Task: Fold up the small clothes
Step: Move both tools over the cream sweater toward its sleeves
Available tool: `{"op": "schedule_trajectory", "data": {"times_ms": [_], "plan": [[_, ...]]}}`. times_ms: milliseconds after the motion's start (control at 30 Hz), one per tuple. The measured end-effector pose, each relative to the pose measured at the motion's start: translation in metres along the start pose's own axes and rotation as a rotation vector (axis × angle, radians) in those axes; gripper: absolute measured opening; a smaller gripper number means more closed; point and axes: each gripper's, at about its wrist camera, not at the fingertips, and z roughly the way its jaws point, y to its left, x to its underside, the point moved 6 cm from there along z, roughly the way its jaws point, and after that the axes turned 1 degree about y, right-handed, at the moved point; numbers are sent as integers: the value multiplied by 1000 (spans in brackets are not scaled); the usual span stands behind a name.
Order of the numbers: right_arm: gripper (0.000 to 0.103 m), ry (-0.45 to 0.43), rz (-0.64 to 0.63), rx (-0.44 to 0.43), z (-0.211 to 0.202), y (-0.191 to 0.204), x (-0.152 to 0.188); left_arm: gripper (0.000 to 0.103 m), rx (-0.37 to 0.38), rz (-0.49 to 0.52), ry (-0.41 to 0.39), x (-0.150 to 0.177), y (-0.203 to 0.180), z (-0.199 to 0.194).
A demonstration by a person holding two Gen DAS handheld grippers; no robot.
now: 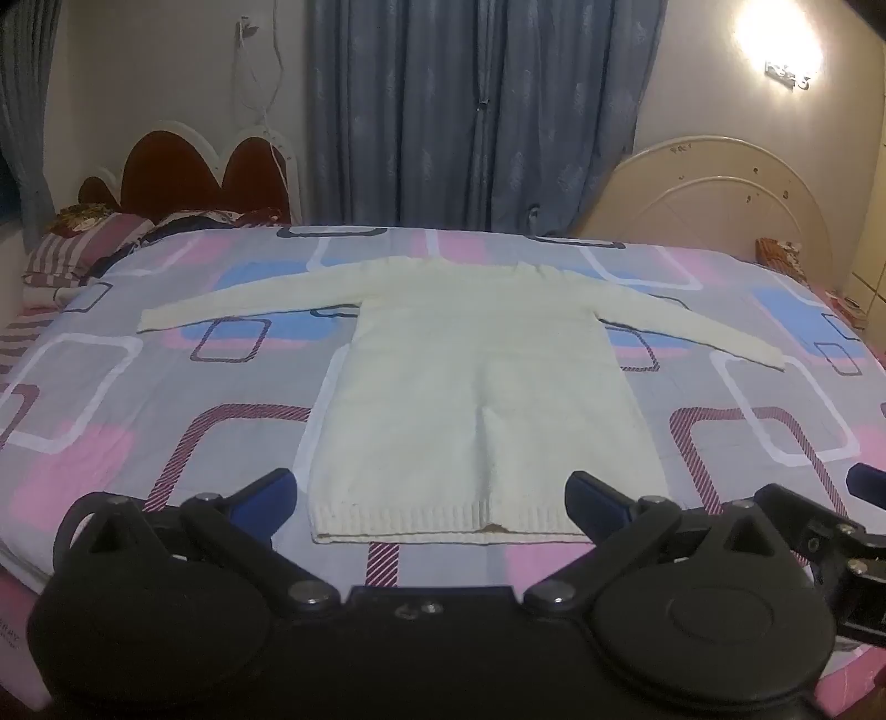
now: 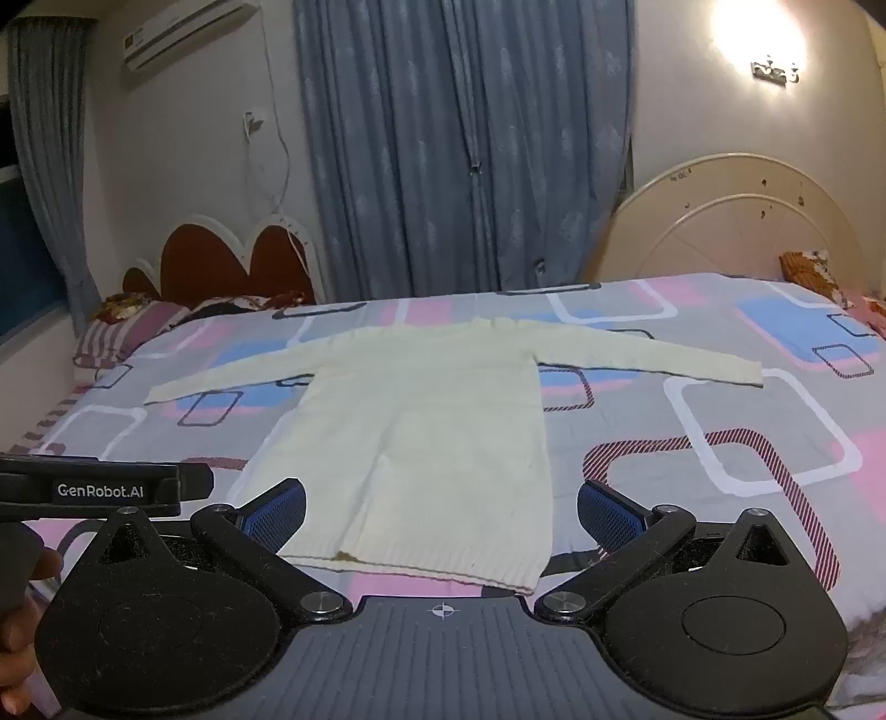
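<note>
A cream knitted sweater lay flat, unfolded, on a bed covered in a grey sheet with pink, blue and white rectangles. Both sleeves were spread sideways, the collar pointed toward the blue curtains, and the ribbed hem lay nearest the cameras. A small brownish mark showed on the hem; its nature could not be made out.

The left gripper hung above the hem with its jaws spread wide, holding nothing; its body hid the near bed edge. The right gripper was likewise spread and empty, its frame covering part of the hem. In the right wrist view the left device intruded at the left margin, only partly visible. The lit wall lamp washed out its surroundings. Pillows at the far left were cut off.
</note>
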Motion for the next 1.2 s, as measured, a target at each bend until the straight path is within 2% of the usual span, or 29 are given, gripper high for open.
{"op": "schedule_trajectory", "data": {"times_ms": [1200], "plan": [[103, -4, -12, 5, 5, -3, -5, 103, -12, -1, -27, -10, 1, 1]]}}
